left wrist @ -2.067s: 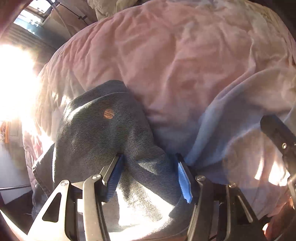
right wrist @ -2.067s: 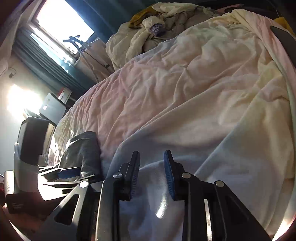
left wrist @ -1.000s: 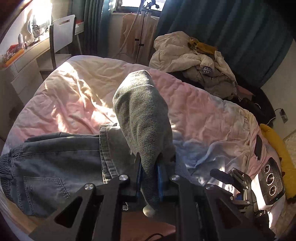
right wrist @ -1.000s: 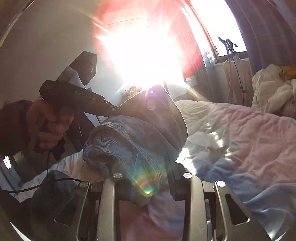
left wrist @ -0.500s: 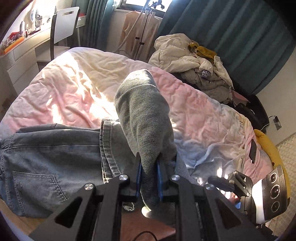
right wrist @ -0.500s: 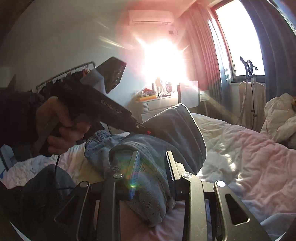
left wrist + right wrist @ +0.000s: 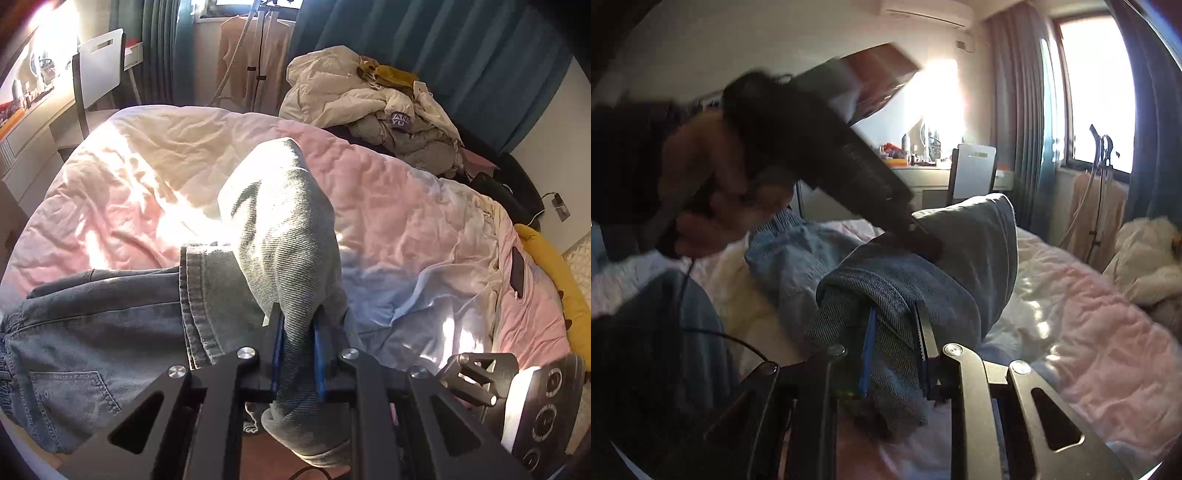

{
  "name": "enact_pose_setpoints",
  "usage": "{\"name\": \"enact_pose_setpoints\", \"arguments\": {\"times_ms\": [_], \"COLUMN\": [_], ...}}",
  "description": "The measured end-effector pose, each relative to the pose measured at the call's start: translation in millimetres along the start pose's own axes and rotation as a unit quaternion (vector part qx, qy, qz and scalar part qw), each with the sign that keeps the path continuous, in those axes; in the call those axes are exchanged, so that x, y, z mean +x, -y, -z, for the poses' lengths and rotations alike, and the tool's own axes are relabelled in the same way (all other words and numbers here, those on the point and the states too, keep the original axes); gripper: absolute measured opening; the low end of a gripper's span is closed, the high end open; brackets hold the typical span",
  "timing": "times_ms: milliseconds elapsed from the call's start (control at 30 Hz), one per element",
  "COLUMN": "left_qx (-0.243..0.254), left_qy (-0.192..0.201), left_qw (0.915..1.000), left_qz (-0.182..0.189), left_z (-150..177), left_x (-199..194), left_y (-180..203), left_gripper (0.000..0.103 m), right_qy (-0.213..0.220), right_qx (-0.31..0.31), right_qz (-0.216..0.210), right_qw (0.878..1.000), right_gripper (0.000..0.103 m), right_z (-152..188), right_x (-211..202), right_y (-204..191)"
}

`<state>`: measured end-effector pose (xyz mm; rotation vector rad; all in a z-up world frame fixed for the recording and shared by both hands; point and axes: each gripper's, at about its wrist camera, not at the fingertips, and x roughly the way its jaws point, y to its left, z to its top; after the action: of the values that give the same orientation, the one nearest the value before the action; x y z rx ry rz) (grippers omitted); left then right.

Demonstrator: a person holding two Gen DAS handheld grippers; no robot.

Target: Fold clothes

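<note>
A fold of grey-blue jeans (image 7: 280, 236) is pinched between the blue pads of the left gripper (image 7: 297, 347), its jaws drawn narrow on the denim, which rises in a hump ahead of the fingers. The right gripper (image 7: 895, 350) has another bunched fold of the same jeans (image 7: 923, 284) between its pads, and its jaws are closing on the cloth. From the left gripper outward, the rest of the jeans lies flat to the left on a pink and cream quilt (image 7: 406, 206), waistband and back pocket at the picture's lower left edge. In the right wrist view, a person's hand (image 7: 705, 192), blurred, holds the left gripper's handle above the denim. Beyond the bed, a heap of pale clothes (image 7: 373, 107) sits before teal curtains (image 7: 461, 55).
</note>
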<state>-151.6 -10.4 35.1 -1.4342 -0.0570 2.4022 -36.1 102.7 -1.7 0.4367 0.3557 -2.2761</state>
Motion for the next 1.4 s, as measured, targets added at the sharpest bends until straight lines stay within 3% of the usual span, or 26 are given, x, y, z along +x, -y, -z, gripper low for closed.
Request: {"name": "enact_pose_setpoints", "arguments": {"times_ms": [167, 400, 700, 833, 933, 1100, 1133, 1200, 1300, 1400], "left_qx": [-0.012, -0.038, -0.014, -0.01, -0.031, -0.022, -0.023, -0.026, -0.023, -0.018], "left_qy": [-0.004, -0.014, -0.023, -0.001, -0.008, -0.008, -0.008, -0.009, -0.008, -0.008], "left_qw": [0.9999, 0.9987, 0.9983, 0.9995, 0.9984, 0.9984, 0.9983, 0.9982, 0.9983, 0.9985], "left_qz": [0.002, 0.031, 0.053, 0.029, 0.047, 0.051, 0.052, 0.054, 0.054, 0.051], "left_z": [-8, -15, -8, -12, -17, -15, -16, -16, -15, -15], "left_x": [6, 15, 33, 35, 38, 38, 38, 39, 42, 43], "left_y": [5, 24, 63, 63, 52, 54, 54, 54, 57, 59], "left_gripper": [0.014, 0.013, 0.013, 0.012, 0.012, 0.012, 0.012, 0.012, 0.012, 0.012], "right_qy": [0.008, -0.023, -0.081, -0.083, -0.073, -0.037, -0.034, -0.047, -0.062, -0.05], "right_qx": [-0.003, -0.033, -0.06, -0.057, -0.067, -0.063, -0.066, -0.078, -0.105, -0.106], "right_qz": [0.046, 0.086, 0.141, 0.134, 0.142, 0.176, 0.177, 0.174, 0.183, 0.191], "right_qw": [0.999, 0.995, 0.985, 0.986, 0.985, 0.982, 0.981, 0.98, 0.975, 0.975], "right_gripper": [0.003, 0.002, 0.002, 0.0, 0.0, 0.001, 0.005, 0.014, 0.015, 0.015], "right_z": [1, 8, 33, 38, 40, 33, 32, 34, 37, 34], "right_x": [-8, -20, -37, -48, -55, -58, -57, -49, -40, -41], "right_y": [2, -4, -7, -6, -13, -1, 1, 1, -4, -2]}}
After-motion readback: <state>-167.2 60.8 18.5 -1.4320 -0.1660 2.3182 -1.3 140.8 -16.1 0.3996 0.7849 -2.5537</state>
